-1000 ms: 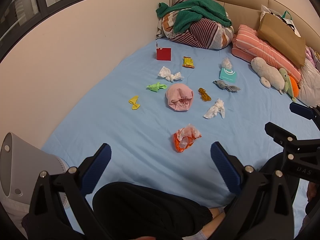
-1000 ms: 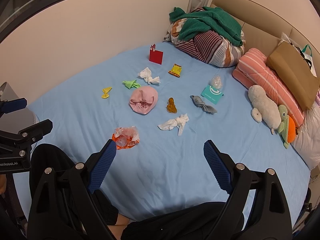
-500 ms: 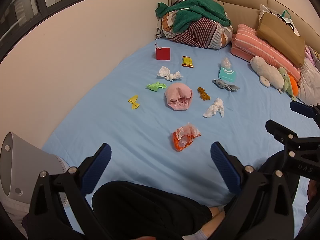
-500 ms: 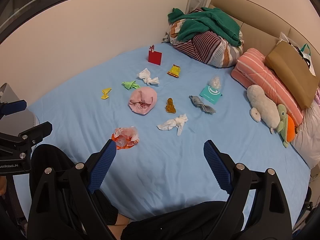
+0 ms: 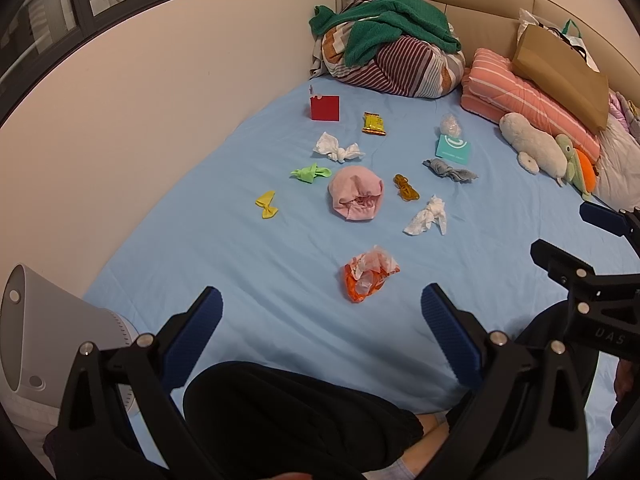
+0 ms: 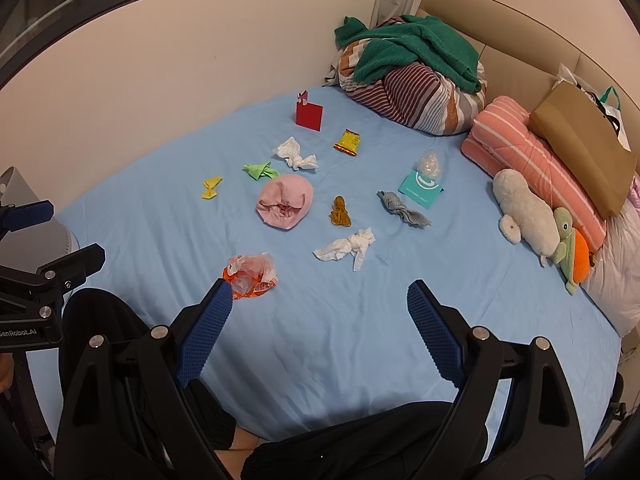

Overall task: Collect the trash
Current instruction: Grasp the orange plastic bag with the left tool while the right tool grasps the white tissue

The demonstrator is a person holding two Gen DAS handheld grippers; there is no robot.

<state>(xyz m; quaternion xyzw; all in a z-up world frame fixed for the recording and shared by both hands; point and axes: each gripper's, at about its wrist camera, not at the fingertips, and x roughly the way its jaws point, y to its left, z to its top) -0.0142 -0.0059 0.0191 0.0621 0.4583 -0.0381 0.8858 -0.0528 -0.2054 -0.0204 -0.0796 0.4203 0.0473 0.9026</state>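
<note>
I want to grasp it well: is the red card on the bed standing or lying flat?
Standing. The red card shows its upright face in both views, its lower edge on the blue sheet.

Both grippers: black angular frames, silver screws, blue ribbed finger pads point(image 5: 448, 332). Left gripper point(image 5: 320, 312) and right gripper point(image 6: 318, 304) look alike; white lettering on side bars at frame edges. Person wears black trousers point(image 5: 288, 412).

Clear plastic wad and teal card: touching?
Touching. In the right wrist view the clear plastic wad sits against the far edge of the teal card and overlaps it, no blue sheet between them; the left wrist view agrees.
</note>
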